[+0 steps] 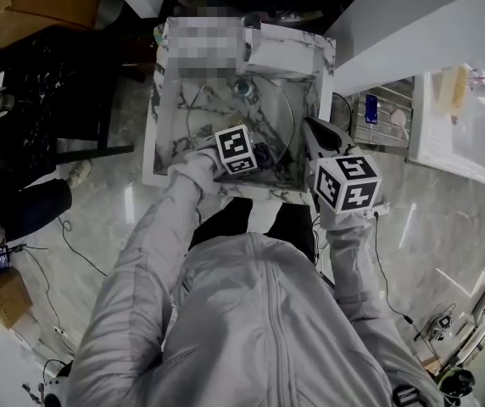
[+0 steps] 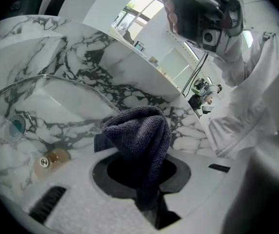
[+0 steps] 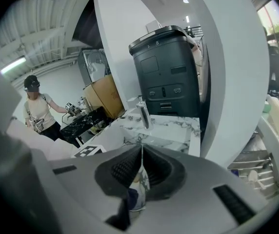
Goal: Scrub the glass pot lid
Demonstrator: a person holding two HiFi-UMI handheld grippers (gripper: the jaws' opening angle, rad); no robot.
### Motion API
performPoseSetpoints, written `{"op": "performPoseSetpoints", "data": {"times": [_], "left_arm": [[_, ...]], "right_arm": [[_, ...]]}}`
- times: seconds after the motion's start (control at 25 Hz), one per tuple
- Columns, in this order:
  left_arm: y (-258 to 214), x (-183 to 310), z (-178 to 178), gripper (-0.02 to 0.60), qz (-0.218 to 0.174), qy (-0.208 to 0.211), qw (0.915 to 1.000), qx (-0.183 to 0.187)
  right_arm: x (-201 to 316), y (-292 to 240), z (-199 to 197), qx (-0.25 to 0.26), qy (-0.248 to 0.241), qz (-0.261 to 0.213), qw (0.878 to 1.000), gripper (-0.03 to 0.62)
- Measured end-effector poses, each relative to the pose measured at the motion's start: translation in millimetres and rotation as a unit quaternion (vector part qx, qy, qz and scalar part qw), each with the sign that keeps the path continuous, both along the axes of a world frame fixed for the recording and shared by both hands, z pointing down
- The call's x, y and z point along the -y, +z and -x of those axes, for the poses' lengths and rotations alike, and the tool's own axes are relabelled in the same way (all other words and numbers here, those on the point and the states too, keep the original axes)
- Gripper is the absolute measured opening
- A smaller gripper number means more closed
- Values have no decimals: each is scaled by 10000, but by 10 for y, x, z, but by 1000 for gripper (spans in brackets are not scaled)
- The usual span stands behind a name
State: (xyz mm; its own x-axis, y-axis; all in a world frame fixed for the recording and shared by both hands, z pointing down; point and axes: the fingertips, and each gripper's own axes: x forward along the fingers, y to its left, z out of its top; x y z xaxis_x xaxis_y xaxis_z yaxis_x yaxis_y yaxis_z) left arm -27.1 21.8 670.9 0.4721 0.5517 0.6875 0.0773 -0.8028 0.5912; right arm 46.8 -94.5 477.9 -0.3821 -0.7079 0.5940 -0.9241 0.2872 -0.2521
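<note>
Since the lid [image 1: 225,113] stands tilted in the sink [image 1: 162,125], toward the counter's far edge, and seems held only at its rim, scrubbing pressure could make it twist or slip. Its glass is smooth and wide, with the knob [image 2: 15,126] near its middle. A hard push away from the held side would probably lever it out of the grip and drop it on the marble, where it might chip or crack.

The right gripper [image 3: 141,152] reaches in from the counter's right edge. Its jaws are drawn almost together on a thin edge that looks to be the lid's rim, which is a narrow hold for so broad a disc.

The left gripper [image 2: 144,182], over the near edge, has its jaws clamped on a folded dark cloth [image 2: 142,130]. The bunched end of the cloth juts ahead, close to the glass, though contact cannot be made out. If the cloth drags on the glass it may tug free of the jaws. If it is pressed flat, the hard jaw tips could scrape the lid.

The faucet [image 3: 144,112] rises at the far edge, and a lid swung upward could strike it.
</note>
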Motion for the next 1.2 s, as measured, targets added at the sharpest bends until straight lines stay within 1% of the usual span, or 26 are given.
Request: {"op": "performPoseSetpoints", "data": {"times": [0.08,0.36,0.52,0.76,0.88,1.04,1.2], "left_arm": [[-2,-19,93,67,76,132,9998,109],[-8,-79,442,67,246,547,9971,478],[-25,-87,583,67,410,583,9957,598],[-36,-35,781,67,481,686,9929,844],[-33,22,872,67,453,726,9910,1032],[-4,128,1030,67,345,727,9872,1375],[29,284,1191,67,187,502,9837,1719]], "right_arm": [[12,2,45,-20,-41,-4,10000,31],[90,-33,119,44,87,-83,9999,29],[146,-48,169,-102,5,-109,9999,29],[216,-68,287,-58,-136,-111,9998,30],[231,-53,343,-13,-232,-72,9997,31],[250,-12,403,8,-328,-17,9995,31],[292,11,466,43,-485,23,9988,31]]}}
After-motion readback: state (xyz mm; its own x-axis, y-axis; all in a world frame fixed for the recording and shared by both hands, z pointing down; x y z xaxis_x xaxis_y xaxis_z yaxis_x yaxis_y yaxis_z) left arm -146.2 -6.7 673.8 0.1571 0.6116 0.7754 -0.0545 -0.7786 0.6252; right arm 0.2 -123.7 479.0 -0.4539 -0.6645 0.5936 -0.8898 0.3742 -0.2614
